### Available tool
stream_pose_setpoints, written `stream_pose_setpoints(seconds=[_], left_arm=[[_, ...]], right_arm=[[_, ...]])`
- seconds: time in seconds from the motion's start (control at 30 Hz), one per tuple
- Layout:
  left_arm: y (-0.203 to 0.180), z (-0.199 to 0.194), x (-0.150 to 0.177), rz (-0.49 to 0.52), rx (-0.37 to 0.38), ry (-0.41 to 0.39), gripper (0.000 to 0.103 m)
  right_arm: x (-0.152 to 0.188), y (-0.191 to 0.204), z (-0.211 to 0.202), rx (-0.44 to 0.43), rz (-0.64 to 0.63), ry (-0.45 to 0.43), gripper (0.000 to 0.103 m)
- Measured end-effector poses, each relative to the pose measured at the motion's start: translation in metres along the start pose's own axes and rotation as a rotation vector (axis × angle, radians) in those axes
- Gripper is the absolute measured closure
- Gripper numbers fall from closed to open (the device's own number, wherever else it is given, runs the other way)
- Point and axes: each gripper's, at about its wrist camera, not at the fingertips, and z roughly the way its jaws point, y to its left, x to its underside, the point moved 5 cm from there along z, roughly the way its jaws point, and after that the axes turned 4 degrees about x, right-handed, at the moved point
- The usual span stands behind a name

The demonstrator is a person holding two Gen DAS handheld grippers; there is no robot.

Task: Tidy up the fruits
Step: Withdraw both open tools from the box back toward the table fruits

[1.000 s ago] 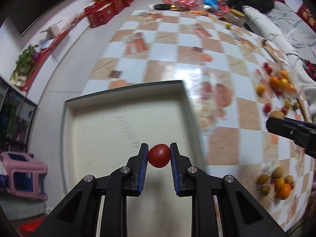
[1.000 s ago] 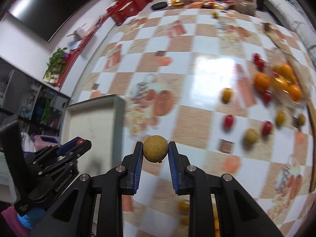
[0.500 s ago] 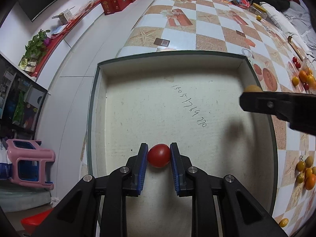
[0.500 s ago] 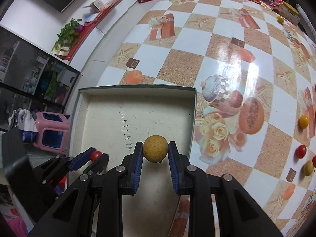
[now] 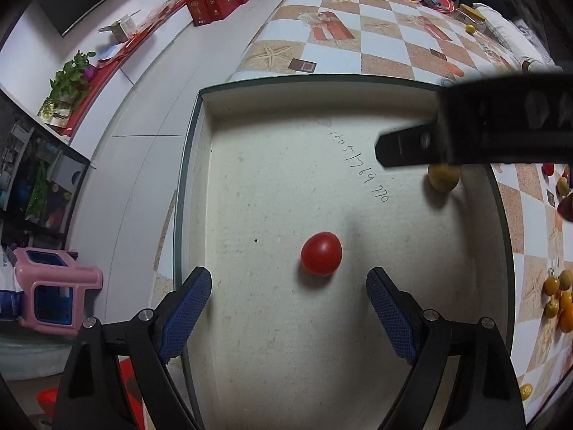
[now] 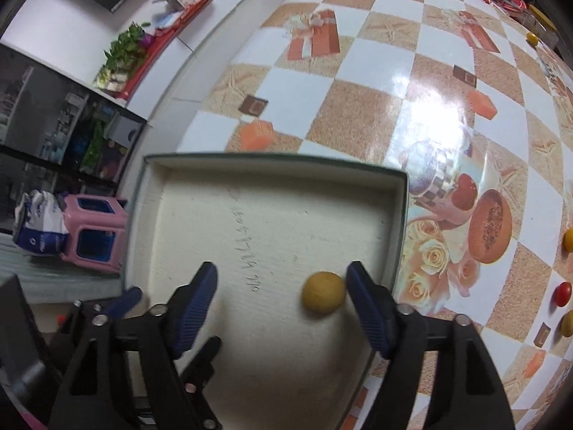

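1. Release step, both hands at once: each gripper hangs over the shallow box (image 5: 358, 340) that lies at the near left corner of the checked tabletop (image 6: 358, 107).
2. Left gripper (image 5: 288, 295): jaws opening and already wide, nothing between the pads; the red tomato (image 5: 321, 253) lies free on the box floor, just beyond the fingertips and apart from both.
3. Right gripper (image 6: 282, 295): jaws likewise opening; the tan round fruit (image 6: 323, 297) lies on the box floor between them, close against the right-hand finger (image 6: 369, 308), near the box's right wall. Whether that pad touches the fruit cannot be told.
4. Remaining fruit: red and yellow pieces (image 6: 566, 297) lie on the tabletop at the far right, well apart from the box.
5. Good practice here, as a judgement: let both jaws finish spreading, then lift straight up so that no pad nudges a round fruit into a roll; the right hand needs most care.
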Motion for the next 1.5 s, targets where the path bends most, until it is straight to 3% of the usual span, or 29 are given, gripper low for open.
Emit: stream_pose_setpoints(seconds=[0.2, 0.4, 0.97, 1.2, 1.37, 1.5], left_arm=[[-0.012, -0.009, -0.003, 0.022, 0.005, -0.006, 0.014], [-0.040, -0.021, -0.014, 0.086, 0.022, -0.040, 0.014], [-0.182, -0.041, -0.047, 0.325, 0.127, -0.086, 0.014], [-0.236, -0.032, -0.060, 0.372, 0.158, -0.105, 0.014], [-0.267, -0.017, -0.073, 0.410, 0.168, -0.116, 0.014], [-0.283, -0.004, -0.079, 0.430, 0.184, -0.111, 0.014]], right_arm=[[-0.002, -0.021, -0.036, 0.013, 0.063, -0.090, 0.020], [0.017, -0.066, -0.068, 0.066, 0.153, -0.131, 0.020], [0.129, -0.248, -0.136, 0.293, 0.485, -0.161, 0.020], [0.133, -0.302, -0.146, 0.287, 0.612, -0.198, 0.020], [0.117, -0.319, -0.144, 0.272, 0.625, -0.223, 0.020], [0.106, -0.325, -0.138, 0.258, 0.599, -0.225, 0.029]])
